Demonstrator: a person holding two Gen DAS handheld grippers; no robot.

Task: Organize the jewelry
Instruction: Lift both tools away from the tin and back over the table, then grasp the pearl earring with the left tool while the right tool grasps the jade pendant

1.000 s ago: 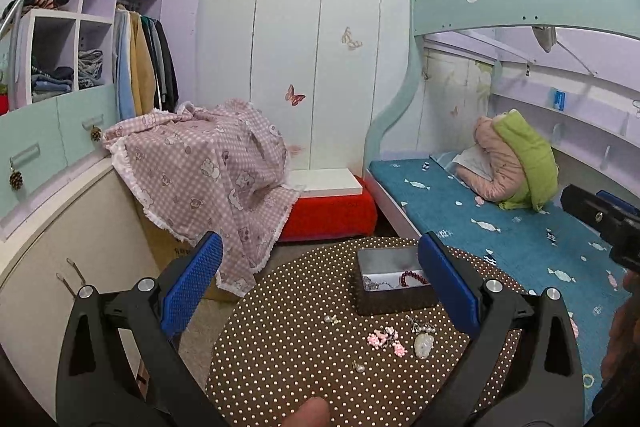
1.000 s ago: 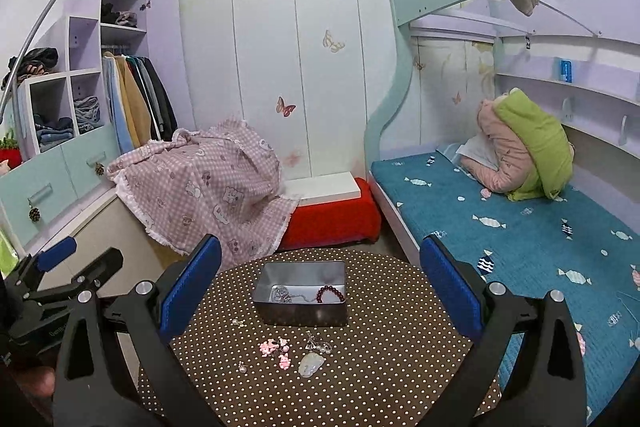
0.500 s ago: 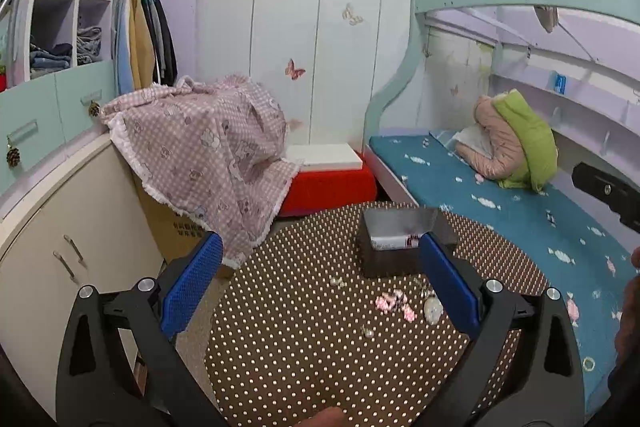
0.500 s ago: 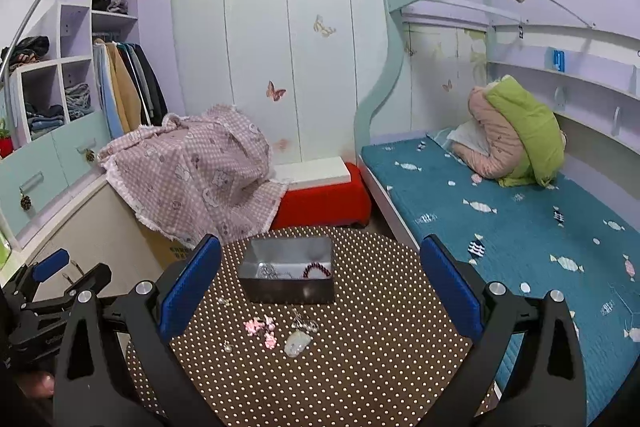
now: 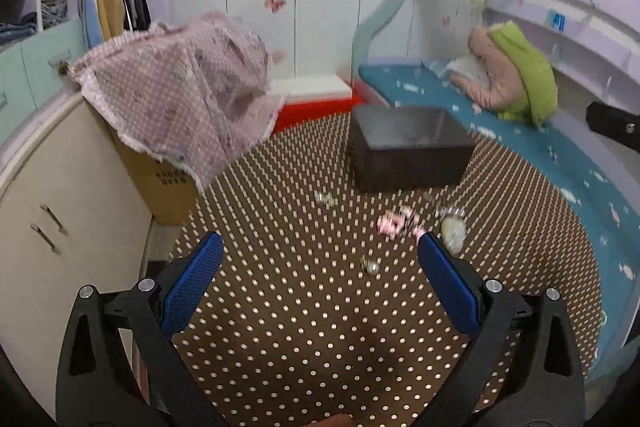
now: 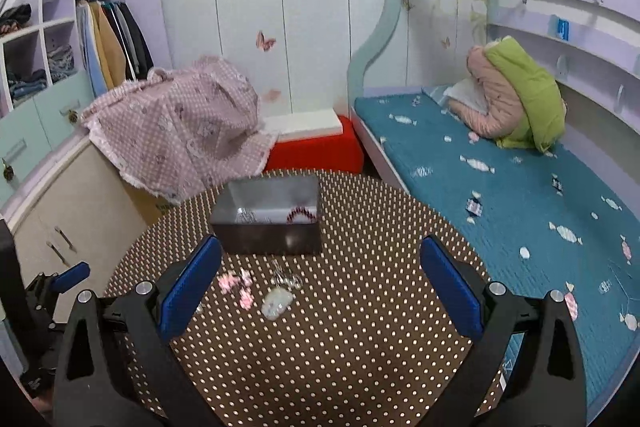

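A grey metal box [image 5: 408, 147] [image 6: 270, 219] stands on a round brown polka-dot table [image 5: 300, 327] [image 6: 360, 327]. A red bead bracelet [image 6: 301, 215] and a silver chain [image 6: 245, 215] lie inside it. In front of the box lie pink pieces [image 5: 396, 225] [image 6: 236, 285], a pale oval pendant [image 5: 453, 230] [image 6: 276, 303], a silver tangle [image 6: 285, 277], a small pearl piece [image 5: 371, 267] and a small clear piece [image 5: 325, 199]. My left gripper [image 5: 318, 283] is open and empty, low over the table near the pearl piece. My right gripper [image 6: 320, 287] is open and empty, above the loose pieces.
A bed with a teal cover [image 6: 520, 187] runs along the right of the table. A cabinet [image 5: 60, 207] with a pink checked cloth [image 5: 180, 87] stands left. A red stool [image 6: 316, 147] sits behind the table. The left gripper shows at the lower left of the right wrist view [image 6: 60, 283].
Both grippers have moved forward and down towards the table. The box and loose jewelry look larger and closer. Both grippers stay open.
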